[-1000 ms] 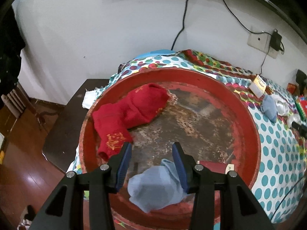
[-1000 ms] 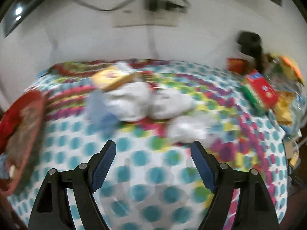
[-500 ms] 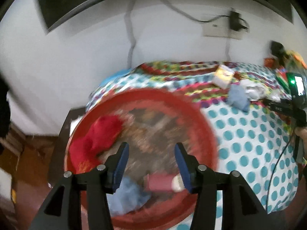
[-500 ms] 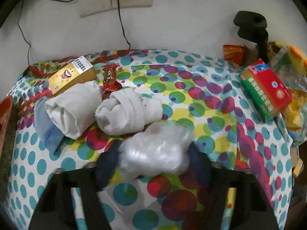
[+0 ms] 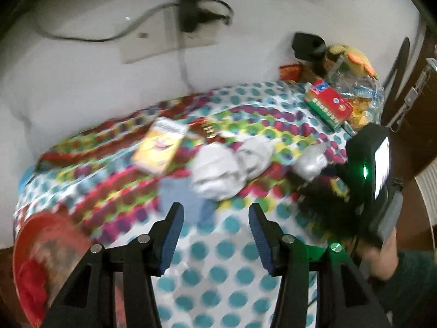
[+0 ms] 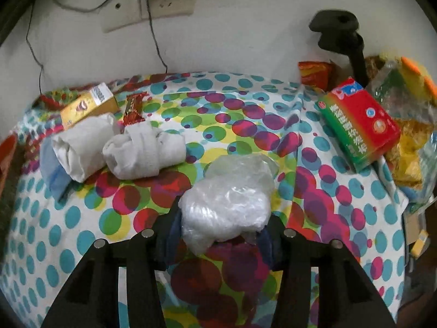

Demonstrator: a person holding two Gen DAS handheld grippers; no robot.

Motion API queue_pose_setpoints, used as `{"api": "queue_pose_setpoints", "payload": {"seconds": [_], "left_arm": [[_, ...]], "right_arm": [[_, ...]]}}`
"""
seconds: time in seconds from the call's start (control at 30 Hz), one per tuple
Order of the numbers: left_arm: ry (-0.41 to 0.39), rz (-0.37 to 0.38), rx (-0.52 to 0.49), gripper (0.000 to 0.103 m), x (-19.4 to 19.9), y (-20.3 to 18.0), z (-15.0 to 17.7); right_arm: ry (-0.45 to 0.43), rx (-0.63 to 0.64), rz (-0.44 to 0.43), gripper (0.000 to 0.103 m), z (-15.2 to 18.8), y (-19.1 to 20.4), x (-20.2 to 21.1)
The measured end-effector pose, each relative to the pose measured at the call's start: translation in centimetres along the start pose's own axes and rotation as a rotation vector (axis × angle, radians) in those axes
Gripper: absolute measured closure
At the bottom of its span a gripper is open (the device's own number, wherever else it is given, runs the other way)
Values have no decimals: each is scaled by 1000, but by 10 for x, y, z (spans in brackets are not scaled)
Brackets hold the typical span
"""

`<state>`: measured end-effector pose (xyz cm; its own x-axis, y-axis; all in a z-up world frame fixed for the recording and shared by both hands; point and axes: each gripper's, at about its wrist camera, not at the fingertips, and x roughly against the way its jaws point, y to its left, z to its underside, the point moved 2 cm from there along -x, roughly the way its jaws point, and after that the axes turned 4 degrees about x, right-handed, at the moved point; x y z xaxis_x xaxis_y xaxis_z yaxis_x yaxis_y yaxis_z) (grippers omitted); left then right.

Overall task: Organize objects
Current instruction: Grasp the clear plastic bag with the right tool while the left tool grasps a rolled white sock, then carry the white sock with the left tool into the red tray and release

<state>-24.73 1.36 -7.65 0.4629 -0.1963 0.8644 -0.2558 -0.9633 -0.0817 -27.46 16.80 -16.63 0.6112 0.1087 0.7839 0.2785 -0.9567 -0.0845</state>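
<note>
A table draped in a glossy cloth printed with teal, red and yellow dots [image 6: 82, 235] stands against a white wall carrying a cream socket plate [image 6: 148, 8] with black leads.

At the near middle of that cloth lies a crumpled clear plastic bag, wadded into a whitish lump [image 6: 229, 205]. The right gripper [image 6: 218, 235] has the lump between its blue pads, and its jaws are closing on it; the pads look to touch its sides already. I judge it nearly weightless, springy and slick: it should squash rather than resist, so a bite across the thick middle seems safer than on a loose flap, which could slip free.

Just beyond it, to the left, sit two rolled white cloth bundles [image 6: 142, 153], soft and matte, one resting on a pale blue cloth [image 6: 52, 172]. Behind them are a stiff yellow carton [image 6: 87, 105] and a shiny red wrapper [image 6: 133, 108]. At the right edge, a red-and-green cardboard box [image 6: 357, 123] leans on crinkly snack bags [image 6: 407, 147].

The left gripper [image 5: 215, 233] hangs spread and empty above the dotted cloth, near the blue cloth, with a red round tray [image 5: 30, 248] at lower left; that view is blurred.
</note>
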Motion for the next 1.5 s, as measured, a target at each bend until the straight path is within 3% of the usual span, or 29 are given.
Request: {"api": "queue_pose_setpoints", "payload": {"seconds": [0.23, 0.4, 0.63, 0.7, 0.77, 0.87, 1.13, 1.5], "left_arm": [[95, -14, 78, 52, -58, -11, -41], [185, -25, 110, 52, -93, -6, -41], [120, -99, 105, 46, -105, -2, -37], [120, -80, 148, 49, -106, 5, -37], [128, -69, 172, 66, -102, 11, -36], [136, -83, 148, 73, -95, 10, -32], [107, -95, 101, 74, -69, -6, -18], [76, -55, 78, 74, -29, -21, -11]], "right_arm": [[1, -10, -18, 54, 3, -3, -3], [1, -11, -25, 52, 4, 0, -4], [2, -5, -35, 48, 3, 0, -4], [3, -5, -35, 48, 3, 0, -4], [3, -6, -37, 47, 3, 0, -4], [3, -5, -39, 46, 2, 0, -4], [4, -6, -40, 45, 3, 0, -4], [5, -4, -39, 45, 2, 1, -4]]}}
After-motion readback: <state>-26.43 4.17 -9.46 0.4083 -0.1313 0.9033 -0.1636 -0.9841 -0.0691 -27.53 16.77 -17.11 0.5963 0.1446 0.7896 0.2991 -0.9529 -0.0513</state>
